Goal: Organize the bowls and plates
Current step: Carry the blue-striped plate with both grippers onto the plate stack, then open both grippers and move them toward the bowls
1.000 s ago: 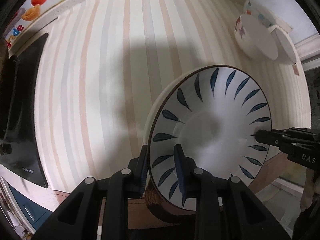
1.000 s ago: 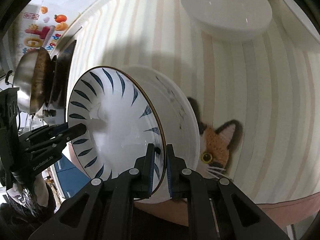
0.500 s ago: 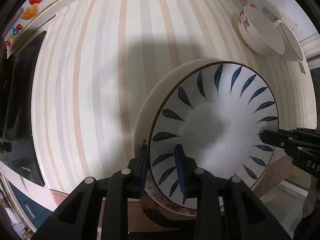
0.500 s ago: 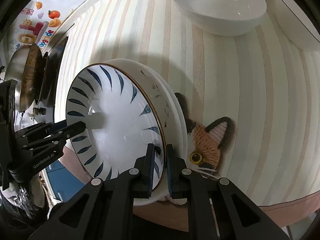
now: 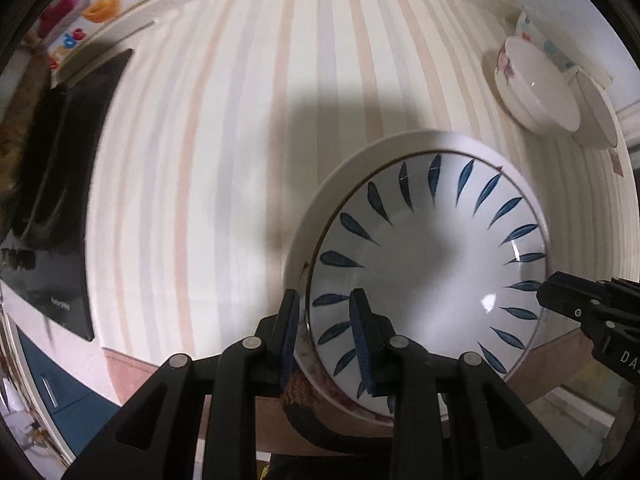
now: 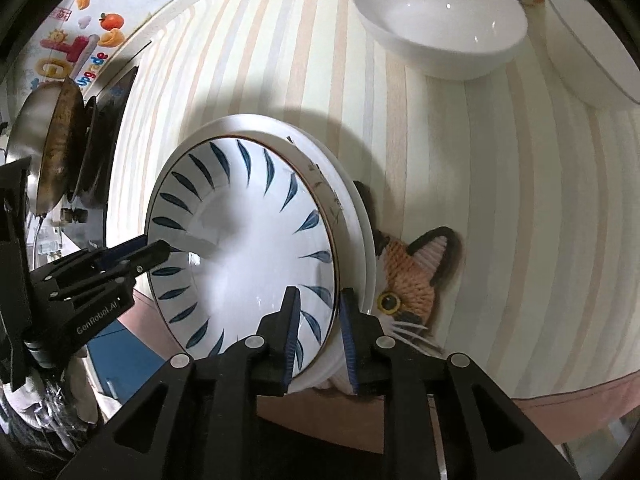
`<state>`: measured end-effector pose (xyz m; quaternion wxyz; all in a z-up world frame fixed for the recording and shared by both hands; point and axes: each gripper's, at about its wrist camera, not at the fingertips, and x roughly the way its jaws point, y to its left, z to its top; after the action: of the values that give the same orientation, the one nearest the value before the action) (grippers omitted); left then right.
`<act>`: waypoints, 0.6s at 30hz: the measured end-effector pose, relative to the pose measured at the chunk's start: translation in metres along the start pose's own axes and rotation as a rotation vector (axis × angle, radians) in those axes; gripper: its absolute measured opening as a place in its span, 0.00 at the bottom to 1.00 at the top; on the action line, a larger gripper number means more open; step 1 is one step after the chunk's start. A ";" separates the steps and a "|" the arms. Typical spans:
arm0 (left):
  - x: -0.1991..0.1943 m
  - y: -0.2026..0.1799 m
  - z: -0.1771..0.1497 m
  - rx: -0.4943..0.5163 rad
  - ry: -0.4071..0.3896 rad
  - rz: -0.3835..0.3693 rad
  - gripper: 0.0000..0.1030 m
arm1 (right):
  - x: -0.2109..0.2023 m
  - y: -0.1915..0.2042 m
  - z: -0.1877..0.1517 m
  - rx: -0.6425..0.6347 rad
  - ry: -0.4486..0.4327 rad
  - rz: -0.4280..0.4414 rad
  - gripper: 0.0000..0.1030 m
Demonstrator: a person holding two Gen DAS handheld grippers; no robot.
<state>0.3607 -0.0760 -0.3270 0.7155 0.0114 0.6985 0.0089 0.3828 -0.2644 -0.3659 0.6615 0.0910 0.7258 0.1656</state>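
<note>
Vs. 1 s ago: blue-leaf plate (image 5: 432, 280) no more tilted up in the air, now lowered and lying almost flat inside the bigger white plate (image 5: 320, 208). White rim showing as a ring around it. Stack placed at the near edge of the striped table (image 5: 240, 120), partly over a cat-face mat (image 6: 412, 276).

Right gripper (image 6: 318, 332): fingers clearly wider apart than 0.5 s ago. One finger inside the blue-leaf plate, the other outside the white plate rim, so both rims between them with some gap visible. Not clamped any more.

Left gripper (image 5: 324, 340): fingers approx. as far apart as before, blue-leaf rim passing between them at the near-left side. Outer pad just beside the rim; cannot tell if really pressing or not.

In the left wrist view, right gripper tip seen at the opposite side of the plate, at the rim.

Far right corner of table: white bowl (image 6: 440, 24) and another white dish (image 6: 592, 52) just beside it, well apart from the stack.
</note>
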 end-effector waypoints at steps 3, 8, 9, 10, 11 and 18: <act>-0.023 0.000 -0.007 -0.013 -0.047 0.008 0.24 | -0.014 0.007 -0.007 -0.015 -0.037 -0.031 0.28; -0.063 -0.005 -0.026 -0.015 -0.135 0.007 0.24 | -0.040 0.022 -0.027 -0.021 -0.101 -0.046 0.37; -0.071 -0.006 -0.031 -0.012 -0.149 0.000 0.24 | -0.047 0.025 -0.032 -0.022 -0.119 -0.050 0.38; -0.078 -0.005 -0.036 -0.013 -0.162 -0.007 0.24 | -0.055 0.029 -0.038 -0.022 -0.136 -0.052 0.38; -0.087 -0.005 -0.042 -0.011 -0.178 -0.013 0.24 | -0.061 0.031 -0.043 -0.021 -0.147 -0.051 0.41; -0.144 -0.007 -0.087 0.032 -0.307 -0.018 0.55 | -0.116 0.066 -0.094 -0.034 -0.275 -0.064 0.66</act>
<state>0.2702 -0.0869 -0.1853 0.8135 0.0178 0.5812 -0.0106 0.2964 -0.2554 -0.2279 0.7611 0.0785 0.6279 0.1425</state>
